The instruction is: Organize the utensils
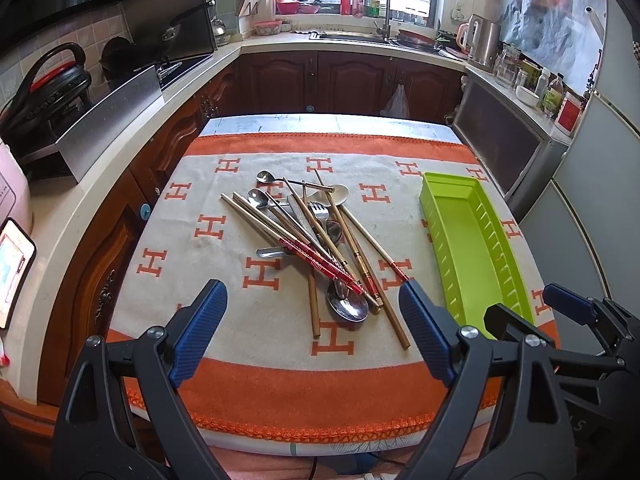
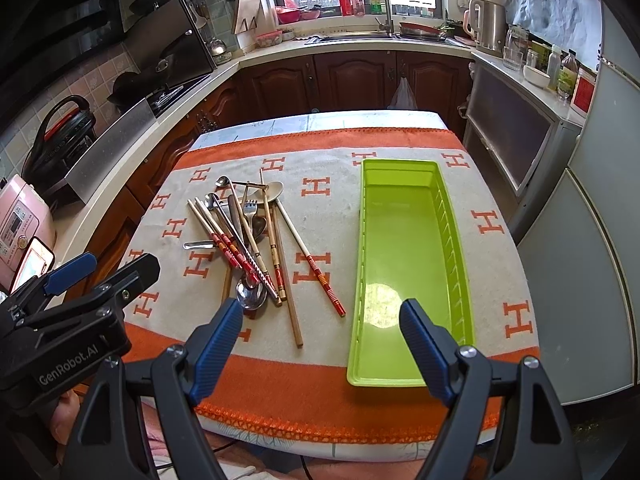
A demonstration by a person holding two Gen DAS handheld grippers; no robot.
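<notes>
A tangled pile of utensils (image 1: 316,240) lies mid-table: wooden and red-patterned chopsticks, steel spoons, a fork. It also shows in the right wrist view (image 2: 248,236). An empty green plastic tray (image 2: 404,264) stands to the pile's right, also seen in the left wrist view (image 1: 472,248). My left gripper (image 1: 312,320) is open and empty, hovering over the near end of the pile. My right gripper (image 2: 322,328) is open and empty, above the tray's near left corner. One loose chopstick (image 2: 310,260) lies between pile and tray.
The table is covered by an orange-and-beige H-pattern cloth (image 1: 200,208). Kitchen counters, a stove (image 1: 120,92) and a sink (image 1: 360,36) surround it. A grey cabinet (image 2: 516,132) and a fridge stand close on the right.
</notes>
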